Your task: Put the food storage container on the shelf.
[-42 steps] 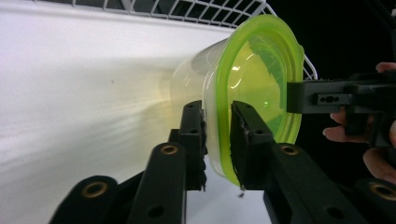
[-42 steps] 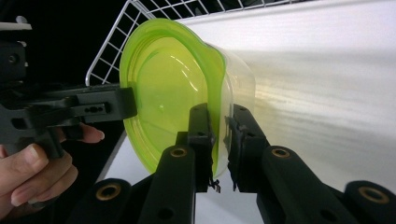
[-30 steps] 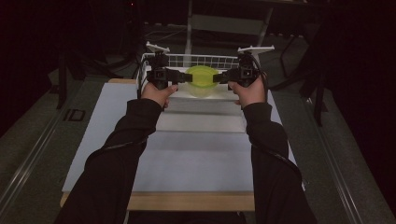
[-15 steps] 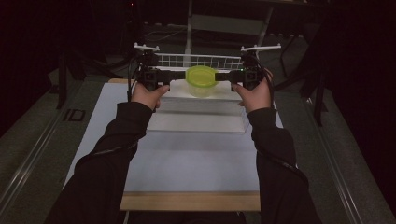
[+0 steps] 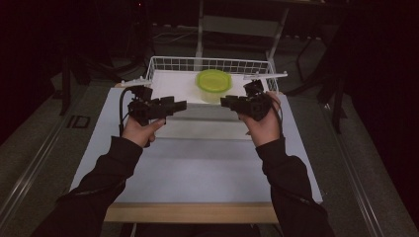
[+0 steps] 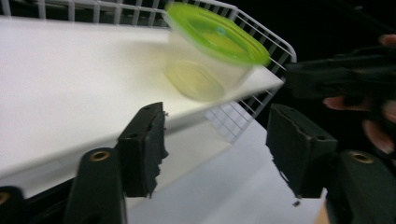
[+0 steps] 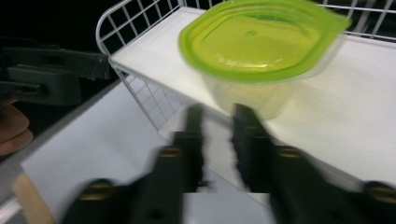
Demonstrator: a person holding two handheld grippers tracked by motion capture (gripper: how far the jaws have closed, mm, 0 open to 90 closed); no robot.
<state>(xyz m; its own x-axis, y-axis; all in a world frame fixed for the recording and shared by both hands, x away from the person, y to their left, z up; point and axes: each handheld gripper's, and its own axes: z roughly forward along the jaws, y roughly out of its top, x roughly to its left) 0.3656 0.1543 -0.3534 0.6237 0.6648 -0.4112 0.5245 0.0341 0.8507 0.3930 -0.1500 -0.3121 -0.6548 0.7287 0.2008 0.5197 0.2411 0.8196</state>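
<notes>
While green-lidded clear tub (image 5: 214, 85) sits in wire basket (image 5: 163, 63), left hand-held gripper (image 6: 215, 140) spread, right hand-held gripper (image 7: 217, 128) nearly closed, both empty.

At the far end of the worktop (image 5: 197, 168): a wire basket (image 5: 210, 64). Inside it, right of centre on the basket floor: a lidded container (image 5: 214, 84), upright. Nearer than the basket, over the worktop: left gripper (image 5: 179, 104) on the left, right gripper (image 5: 223, 102) on the right, pointing toward each other, tips apart, just in front of the container. Behind each gripper, toward the near edge: a hand (image 5: 140, 129) and forearm on the left, another hand (image 5: 264, 127) on the right. Beyond the basket, off the worktop: a frame of upright posts (image 5: 200, 29).
</notes>
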